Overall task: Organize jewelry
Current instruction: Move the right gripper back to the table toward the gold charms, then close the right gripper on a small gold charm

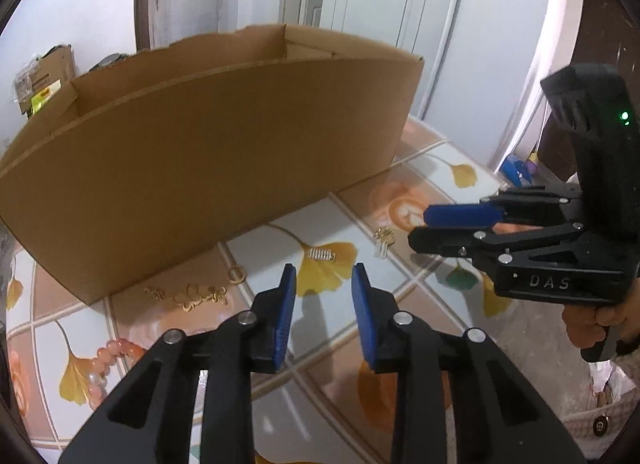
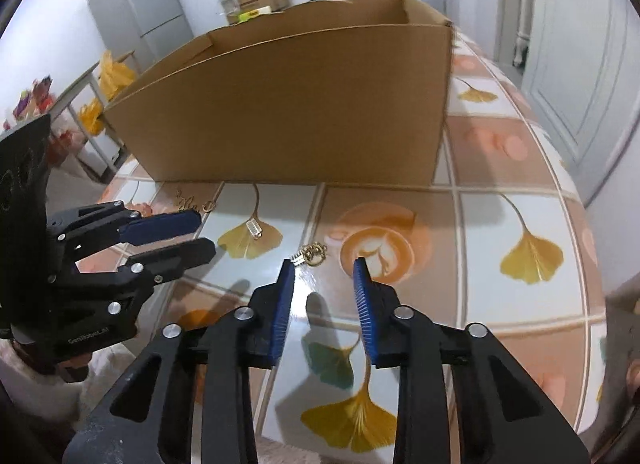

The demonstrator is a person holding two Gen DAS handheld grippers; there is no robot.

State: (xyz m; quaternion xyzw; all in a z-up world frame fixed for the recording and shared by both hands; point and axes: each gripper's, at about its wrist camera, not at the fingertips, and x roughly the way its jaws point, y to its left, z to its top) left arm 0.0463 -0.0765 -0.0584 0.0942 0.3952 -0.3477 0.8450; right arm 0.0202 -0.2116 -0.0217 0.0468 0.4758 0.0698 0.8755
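While both grippers hang over the tiled table (image 2: 520, 168), neither one holds anything. The left gripper (image 1: 324, 270) has its blue pads parted by a narrow gap with only bare tabletop showing between them. The right gripper (image 2: 325, 264) stands the same way, jaws narrowly apart and empty, with its left fingertip (image 2: 289, 266) just beside a gold earring (image 2: 313, 254) that lies on the table at about eleven o'clock from the jaws.

A tall cardboard box (image 1: 208, 152) stands at twelve o'clock, open at the top. Along its near foot the jewelry is scattered. In the left wrist view, a small comb-like gold piece (image 1: 320, 254) lies on a yellow leaf print just ahead of the jaws, a gold ring (image 1: 236, 275) at ten o'clock, and a gold flower-shaped piece (image 1: 200, 296) further toward nine, close to the box. A bracelet of pink and pearl beads (image 1: 108, 360) sits at eight o'clock, partly hidden behind the gripper's frame. The person's hand (image 1: 592, 324) grips the right gripper's handle at three o'clock.
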